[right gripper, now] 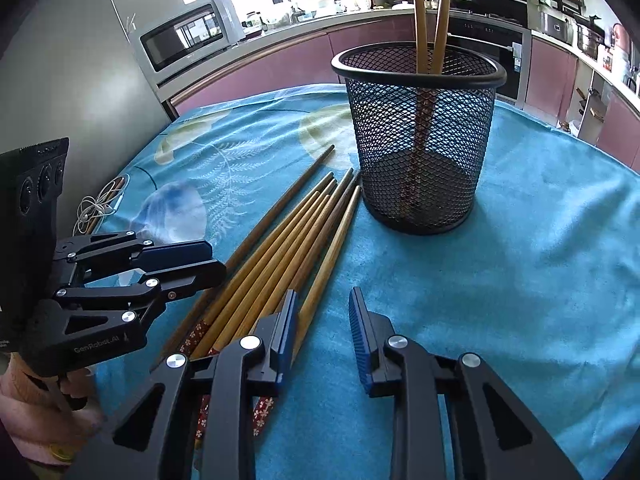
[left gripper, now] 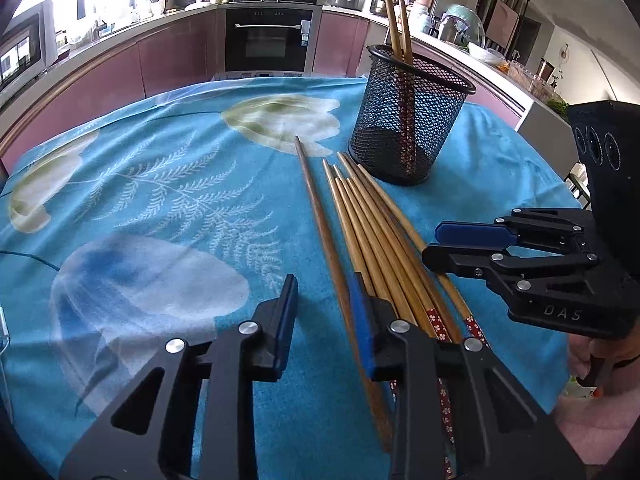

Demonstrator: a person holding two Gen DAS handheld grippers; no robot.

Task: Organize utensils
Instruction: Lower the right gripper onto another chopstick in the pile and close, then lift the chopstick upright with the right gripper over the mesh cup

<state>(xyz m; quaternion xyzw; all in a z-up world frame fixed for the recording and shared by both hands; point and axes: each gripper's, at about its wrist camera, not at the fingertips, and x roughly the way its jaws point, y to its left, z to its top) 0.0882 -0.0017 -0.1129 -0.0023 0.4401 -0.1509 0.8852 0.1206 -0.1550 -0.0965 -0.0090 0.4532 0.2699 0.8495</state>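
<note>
left wrist view:
left gripper [left gripper: 325,300]: jaws apart, nothing pinched; blue pads hang over the cloth
dark chopstick [left gripper: 320,220]: lone one, lies between the left gripper's fingers, running from 6 o'clock up to 12 o'clock; contact with either pad can't be told
chopstick bundle [left gripper: 372,232]: lies flat just past the right-side finger, toward 1 o'clock; patterned red ends tucked under that finger
mesh holder [left gripper: 412,120]: upright at 1 o'clock, beyond the bundle tips, close to them
standing chopsticks [left gripper: 396,12]: two in the holder, leaning, tips up
right gripper [left gripper: 430,246]: at 3 o'clock, fingers a narrow gap apart, nothing between them; tips over the bundle's outer stick
tablecloth [left gripper: 160,200]: blue, leaf print, covers the table

right wrist view:
right gripper [right gripper: 323,312]: jaws apart, only bare cloth between the pads
chopstick bundle [right gripper: 288,240]: at 10–11 o'clock; outermost stick passes beside the left-side finger
mesh holder [right gripper: 420,140]: at 12–1 o'clock, upright, well ahead of the fingertips
left gripper [right gripper: 218,260]: at 9 o'clock, fingers slightly parted, tips at the bundle's far edge
cable [right gripper: 96,208]: white, coiled at the cloth edge, 9–10 o'clock
</note>
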